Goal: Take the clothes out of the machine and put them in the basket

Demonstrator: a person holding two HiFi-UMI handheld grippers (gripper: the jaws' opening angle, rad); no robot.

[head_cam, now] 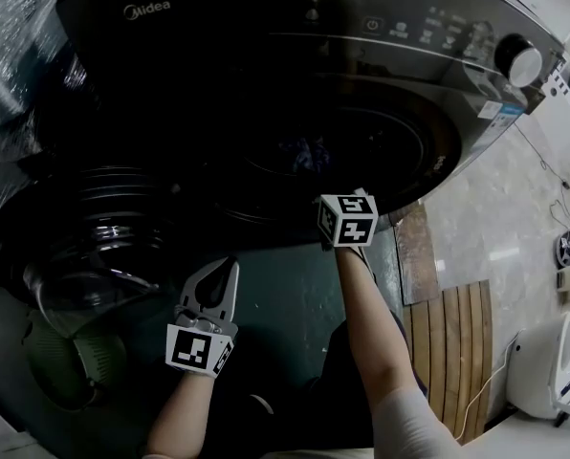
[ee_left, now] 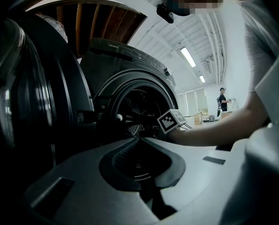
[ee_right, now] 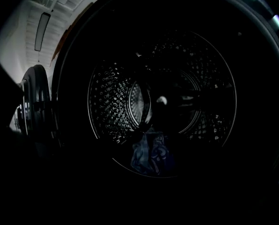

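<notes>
A blue patterned cloth (ee_right: 149, 153) lies at the bottom of the dark washing machine's drum (ee_right: 111, 107); in the head view the cloth (head_cam: 304, 151) shows faintly through the round opening. The marker cube of my right gripper (head_cam: 347, 220) sits at the lower rim of that opening. Its jaws reach into the dark and do not show in any view. My left gripper (head_cam: 231, 265) hangs lower and to the left, in front of the machine. Its jaws meet at the tip with nothing between them (ee_left: 138, 138). The green basket (head_cam: 70, 361) stands on the floor at the lower left.
The machine's round door (head_cam: 75, 237) stands swung open to the left, above the basket. A wooden slatted board (head_cam: 457, 352) and a white appliance (head_cam: 543, 366) are on the floor to the right. A person (ee_left: 222, 99) stands far back in the hall.
</notes>
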